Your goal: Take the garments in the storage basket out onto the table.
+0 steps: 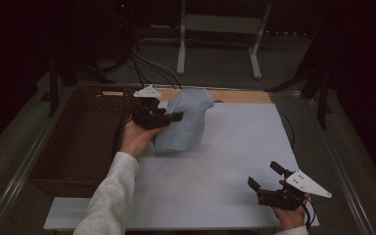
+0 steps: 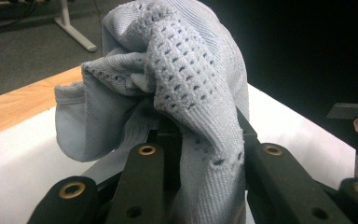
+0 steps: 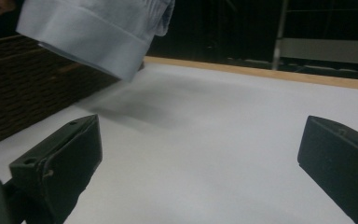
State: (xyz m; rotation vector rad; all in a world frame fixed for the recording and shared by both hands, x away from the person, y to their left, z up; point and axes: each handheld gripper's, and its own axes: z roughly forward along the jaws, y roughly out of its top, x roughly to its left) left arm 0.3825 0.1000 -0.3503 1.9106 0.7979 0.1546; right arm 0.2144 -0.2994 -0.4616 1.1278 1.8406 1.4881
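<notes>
Left gripper (image 2: 200, 154) fingertips buried under bunched knit garment (image 2: 186, 74), garment cropped by the top edge beyond the right gripper (image 3: 196, 163).

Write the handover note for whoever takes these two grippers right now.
Left gripper: shut on the pale blue knitted garment, holding it bunched and lifted above the white table top, beside the dark wicker basket.
Right gripper: open, holding nothing, low over the table's near right corner.
Done: garment picked up off the table.
Left: probably to carry it over the basket and release; the garment is not in it yet.
</notes>
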